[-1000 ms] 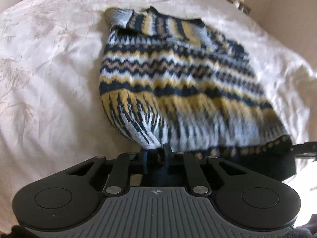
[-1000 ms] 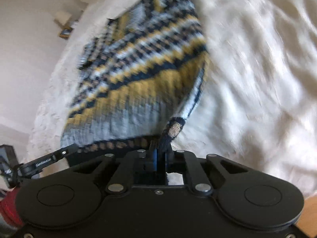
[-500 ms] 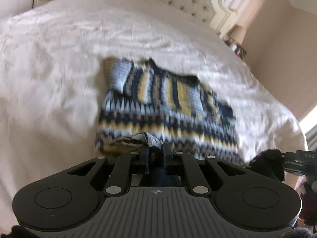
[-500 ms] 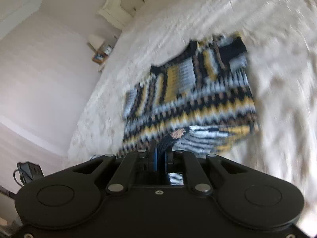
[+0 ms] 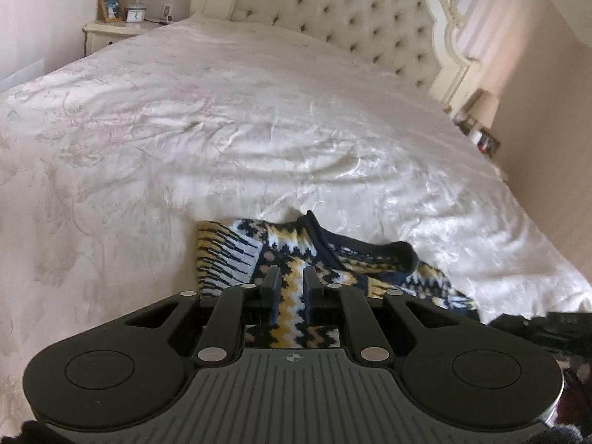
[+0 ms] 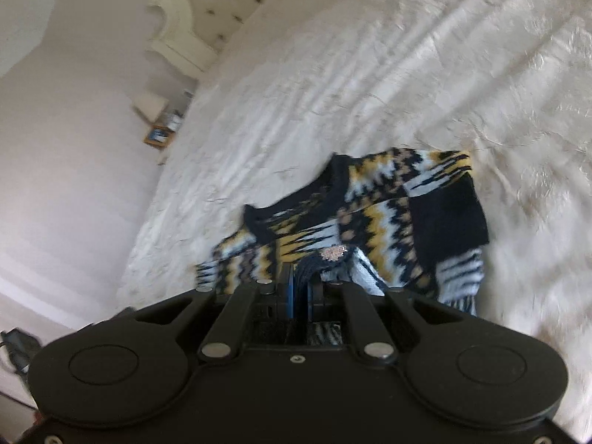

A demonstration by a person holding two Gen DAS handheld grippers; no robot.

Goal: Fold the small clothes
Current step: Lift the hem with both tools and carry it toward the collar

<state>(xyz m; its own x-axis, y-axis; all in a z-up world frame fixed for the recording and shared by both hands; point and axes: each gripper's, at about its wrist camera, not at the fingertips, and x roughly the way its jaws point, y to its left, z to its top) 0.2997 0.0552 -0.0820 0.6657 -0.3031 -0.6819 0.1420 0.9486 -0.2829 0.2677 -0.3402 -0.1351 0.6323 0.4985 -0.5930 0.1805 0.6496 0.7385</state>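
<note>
A small knitted sweater [image 5: 236,255] in navy, yellow, pale blue and white zigzag bands lies folded over itself on the white bed, its navy collar [image 5: 370,251] at the far side. My left gripper [image 5: 289,277] hovers just over the folded layer. Its jaws are opening, and the knit shows through the gap with no pad pressing on it. In the right wrist view the sweater [image 6: 384,214] is bunched and doubled. My right gripper [image 6: 301,281] is shut on the navy hem corner [image 6: 329,255], held over the collar area.
The white quilted bedspread [image 5: 259,129] stretches far ahead and to the left. A tufted cream headboard [image 5: 333,11] stands at the back. A nightstand [image 5: 118,29] with a lamp, clock and photo is at far left, another lamp [image 5: 484,111] at right.
Both grippers carried the sweater's bottom hem forward over its body to the collar, doubling it. The left jaws have parted and the hem corner has left them. The right keeps its grip.
</note>
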